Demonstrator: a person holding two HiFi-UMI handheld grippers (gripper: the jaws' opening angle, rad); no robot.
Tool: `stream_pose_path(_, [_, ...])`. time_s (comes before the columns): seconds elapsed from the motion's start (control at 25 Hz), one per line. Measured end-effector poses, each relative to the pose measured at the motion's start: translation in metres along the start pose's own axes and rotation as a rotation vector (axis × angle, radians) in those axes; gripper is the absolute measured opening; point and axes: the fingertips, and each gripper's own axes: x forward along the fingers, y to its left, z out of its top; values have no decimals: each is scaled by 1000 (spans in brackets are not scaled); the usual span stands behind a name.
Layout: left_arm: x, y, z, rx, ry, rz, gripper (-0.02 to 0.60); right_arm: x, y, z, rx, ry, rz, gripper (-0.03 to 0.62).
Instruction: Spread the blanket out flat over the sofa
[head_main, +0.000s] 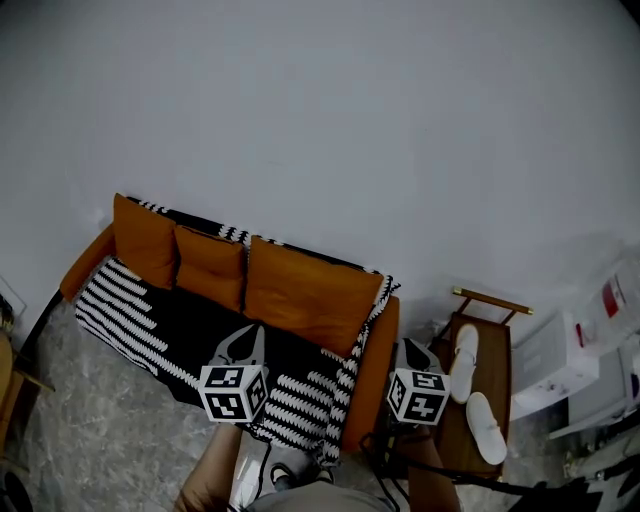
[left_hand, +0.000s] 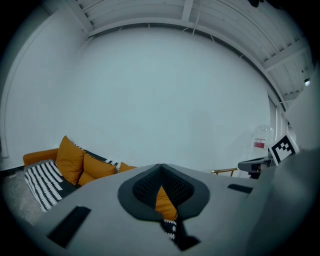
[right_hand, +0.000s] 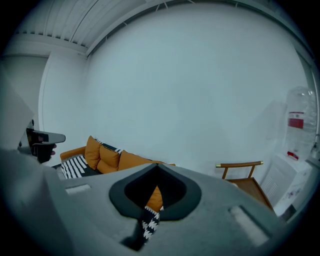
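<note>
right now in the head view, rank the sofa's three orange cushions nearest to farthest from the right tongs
1. large right cushion, at the end of the sofa closest to the right tongs
2. middle cushion, mid-sofa, further left
3. left cushion, at the far left end

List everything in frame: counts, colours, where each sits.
sofa: one, orange, against the white wall
cushions: three, orange, along the sofa back
blanket: one, black and white patterned, over the seat, the backrest top and the right arm
chair: one, wooden, right of the sofa
slippers: two, white, on the chair seat
water dispenser: one, white with a red label, right of the chair
left gripper: grey, jaws shut with nothing between them, above the seat's front edge
right gripper: grey, jaws shut, by the sofa's right arm
forearms: two, bottom edge of the head view
</note>
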Motion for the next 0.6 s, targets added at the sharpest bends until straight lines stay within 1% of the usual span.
stream_pose_path(0.28, [-4,-3,-9,-17,7,26,3,-3,0,-3,-6,-2,23,5])
stream_pose_path(0.6, [0,-14,-13,-18,17,22,3,-2,-6,-3,3,-1,34,5])
